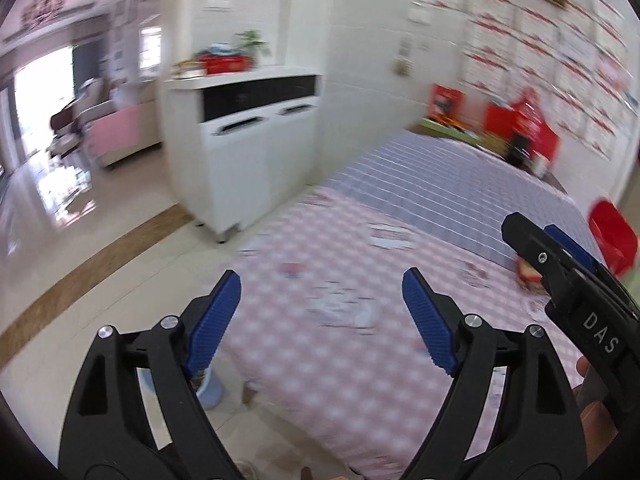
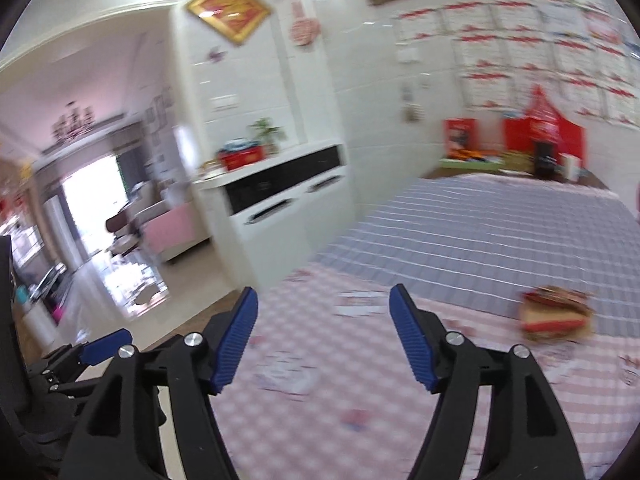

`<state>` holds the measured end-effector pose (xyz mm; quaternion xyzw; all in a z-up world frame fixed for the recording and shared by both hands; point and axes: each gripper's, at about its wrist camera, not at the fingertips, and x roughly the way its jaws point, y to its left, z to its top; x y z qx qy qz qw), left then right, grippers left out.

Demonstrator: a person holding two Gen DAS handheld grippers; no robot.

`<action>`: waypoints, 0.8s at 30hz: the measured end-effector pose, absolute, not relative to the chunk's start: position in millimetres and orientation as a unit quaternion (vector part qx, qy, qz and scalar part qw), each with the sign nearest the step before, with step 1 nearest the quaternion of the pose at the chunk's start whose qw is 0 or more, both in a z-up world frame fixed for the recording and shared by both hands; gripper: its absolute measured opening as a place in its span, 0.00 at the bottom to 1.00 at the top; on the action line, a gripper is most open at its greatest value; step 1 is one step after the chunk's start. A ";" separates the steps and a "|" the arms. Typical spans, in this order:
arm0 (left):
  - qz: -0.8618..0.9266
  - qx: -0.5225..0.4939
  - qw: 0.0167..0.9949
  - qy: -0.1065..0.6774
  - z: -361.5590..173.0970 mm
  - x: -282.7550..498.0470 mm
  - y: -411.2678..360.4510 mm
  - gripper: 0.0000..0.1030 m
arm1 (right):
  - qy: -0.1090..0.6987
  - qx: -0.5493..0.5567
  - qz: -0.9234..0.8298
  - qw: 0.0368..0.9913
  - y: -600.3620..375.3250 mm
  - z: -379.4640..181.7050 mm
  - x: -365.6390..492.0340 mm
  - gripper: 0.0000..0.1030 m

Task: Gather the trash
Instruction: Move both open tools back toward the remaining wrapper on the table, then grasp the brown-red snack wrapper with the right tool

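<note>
Both tools are seen released. The left gripper (image 1: 321, 312) is held with its blue pads spread wide and nothing between them, low in the frame over the pink checked tablecloth (image 1: 320, 368). The right gripper (image 2: 323, 332) is likewise spread and empty in its own view.

The likeliest piece of trash, a crumpled red and tan wrapper or small carton (image 2: 556, 316), is found at the right of the right wrist view, lying on the cloth near the seam where the pink check meets the blue striped cloth (image 2: 480, 224). In the left wrist view the same item (image 1: 530, 272) is partly hidden behind the right gripper's fingers at the right edge. What it is exactly cannot be told, since both views are smeared by motion.

The step in hand is judged to be the approach. The right gripper should be swung towards the lower right of its frame until the wrapper is centred between the pads, then lowered so that the cloth is not pinched with it. A light closing is advised, as the item looks soft and crushable. A red container (image 1: 612, 236) at the right edge of the left view may be the bin, though this is uncertain.
</note>
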<state>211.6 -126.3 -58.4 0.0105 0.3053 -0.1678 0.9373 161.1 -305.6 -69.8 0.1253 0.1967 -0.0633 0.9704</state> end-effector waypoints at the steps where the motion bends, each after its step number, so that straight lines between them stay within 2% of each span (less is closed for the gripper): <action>1: -0.183 0.014 0.933 0.308 -59.4 210.6 -140.4 0.79 | 0.197 0.133 -0.077 0.968 -321.8 -72.5 155.4 0.66; 11: -0.291 0.039 0.884 0.365 -92.6 228.4 -297.5 0.79 | 0.213 0.189 -0.201 0.937 -463.5 -109.3 102.3 0.66; 18: -0.313 0.054 0.863 0.392 -122.1 247.0 -369.2 0.79 | 0.244 0.238 -0.246 0.907 -533.2 -145.8 88.1 0.66; 24: -0.312 0.054 0.854 0.413 -145.6 262.6 -405.6 0.79 | 0.270 0.287 -0.237 0.888 -569.4 -176.3 109.4 0.66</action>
